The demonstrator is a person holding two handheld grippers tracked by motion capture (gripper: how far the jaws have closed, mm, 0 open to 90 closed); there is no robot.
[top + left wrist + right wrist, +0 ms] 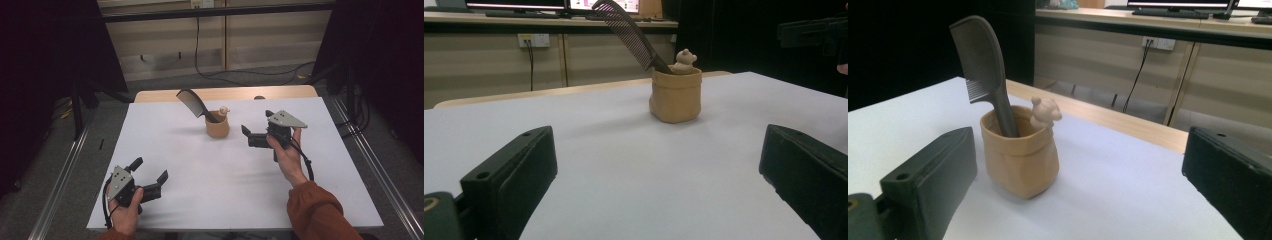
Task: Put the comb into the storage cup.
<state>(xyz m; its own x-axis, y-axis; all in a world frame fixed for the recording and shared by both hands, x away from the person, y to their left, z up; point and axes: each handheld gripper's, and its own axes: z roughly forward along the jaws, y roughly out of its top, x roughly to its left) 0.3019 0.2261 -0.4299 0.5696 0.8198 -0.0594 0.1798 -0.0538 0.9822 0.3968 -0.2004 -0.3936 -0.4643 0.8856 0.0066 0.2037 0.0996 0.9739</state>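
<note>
**Open claws before a loaded pot: risks of tipping and spilling**

Nearest, at the lower left of the high view: left claw (pixel 150 176), jaws spread wide, nothing between them, resting low at the near edge of the white worktop (pixel 200 170), well apart from the pot. Pads (pixel 509 175) wide at either side in the left gripper view, bare worktop between.

Farther in, to the right: right claw (pixel 256 129), likewise spread and empty, held above the surface, just beside the pot. In the right gripper view, pot close ahead, nearer the left pad (pixel 930 177).

Centre, toward the far side: small tan pot (pixel 217 126), soft-looking and creased, upright on the worktop. Dark comb (pixel 192 102) standing handle-down inside, leaning out over the rim. Small bear-like figure (pixel 1045 113) at the rim.

Probable hazards, judged from this layout:
- Top-heavy load: a nudge against the leaning comb likely to lever the pot over.
- Soft wall: a squeeze on the pot likely to buckle it and pinch or eject the comb.
- Off-centre approach from the right claw: one pad striking first, sliding the light pot across the smooth surface.
- Figure at the rim: easily knocked off or snagged.

Farthest: wooden edge (pixel 225 93) beyond the white sheet.
</note>
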